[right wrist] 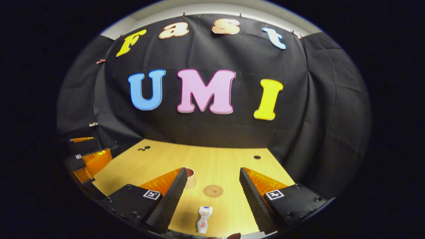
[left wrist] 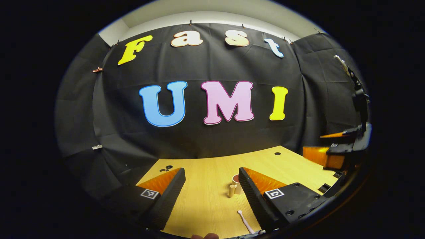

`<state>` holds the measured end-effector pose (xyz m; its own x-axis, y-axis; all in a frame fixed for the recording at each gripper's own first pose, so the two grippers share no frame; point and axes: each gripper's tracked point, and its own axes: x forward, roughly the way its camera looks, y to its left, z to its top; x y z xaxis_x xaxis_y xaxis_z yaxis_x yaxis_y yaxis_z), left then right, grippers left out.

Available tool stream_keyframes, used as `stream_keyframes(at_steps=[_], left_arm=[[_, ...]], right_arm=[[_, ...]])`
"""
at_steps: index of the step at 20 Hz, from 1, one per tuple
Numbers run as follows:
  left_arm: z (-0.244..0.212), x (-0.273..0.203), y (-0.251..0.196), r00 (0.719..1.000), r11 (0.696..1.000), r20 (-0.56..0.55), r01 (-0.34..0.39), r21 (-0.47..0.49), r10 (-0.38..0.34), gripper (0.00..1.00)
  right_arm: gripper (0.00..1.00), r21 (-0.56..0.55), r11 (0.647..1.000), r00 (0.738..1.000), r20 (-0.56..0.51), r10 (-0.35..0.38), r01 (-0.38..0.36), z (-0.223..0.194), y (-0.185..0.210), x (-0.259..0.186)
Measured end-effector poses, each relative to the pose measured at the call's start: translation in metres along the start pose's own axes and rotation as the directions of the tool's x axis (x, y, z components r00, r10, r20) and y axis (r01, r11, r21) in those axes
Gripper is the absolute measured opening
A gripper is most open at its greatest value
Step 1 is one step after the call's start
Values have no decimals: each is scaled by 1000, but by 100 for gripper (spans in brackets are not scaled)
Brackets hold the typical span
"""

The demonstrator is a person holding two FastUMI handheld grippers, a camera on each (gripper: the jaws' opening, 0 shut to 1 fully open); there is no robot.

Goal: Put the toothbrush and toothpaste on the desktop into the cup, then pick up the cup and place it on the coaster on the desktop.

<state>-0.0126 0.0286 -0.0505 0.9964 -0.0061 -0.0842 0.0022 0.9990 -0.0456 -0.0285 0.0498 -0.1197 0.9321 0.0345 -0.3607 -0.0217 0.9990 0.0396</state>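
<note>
Both tools hover wide apart, empty. The toothpaste tube (right wrist: 204,215) lies by the tabletop's near edge, lengthwise between the right tool (right wrist: 212,199) fingers; the toothbrush (left wrist: 245,221) is near the left tool (left wrist: 212,196).

Both grippers are hovering with fingers spread wide, bare desk (right wrist: 215,162) lying between each pair. In the right gripper view the toothpaste (right wrist: 203,215) is sitting at the near edge, with the coaster (right wrist: 212,191) just beyond it and the cup (right wrist: 190,176) standing beside the left finger. In the left gripper view the toothbrush (left wrist: 245,221) is lying near the near edge, and the cup (left wrist: 236,183) is standing against the right finger. The far half is lying open.
</note>
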Motion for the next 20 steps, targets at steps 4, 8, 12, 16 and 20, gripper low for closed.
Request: stream_keyframes(at_steps=[4,8,12,16,20], left_arm=[[-14,-1,7,1000,1000,-27,-10,10,10,100],[-25,-2,12,999,998,-41,-24,51,26,100],[-38,0,13,997,997,-68,-32,64,37,100],[-50,8,15,993,997,-103,-49,65,56,100],[-64,13,17,987,996,-139,-66,66,75,100]], right_arm=[[98,-24,1000,978,-208,6,-12,-77,4,16],[97,-12,999,917,-399,22,-30,-146,12,24],[95,34,998,839,-541,62,-52,-196,23,32],[94,31,998,780,-623,62,-54,-232,26,46],[89,34,998,735,-675,68,-61,-256,32,59]])
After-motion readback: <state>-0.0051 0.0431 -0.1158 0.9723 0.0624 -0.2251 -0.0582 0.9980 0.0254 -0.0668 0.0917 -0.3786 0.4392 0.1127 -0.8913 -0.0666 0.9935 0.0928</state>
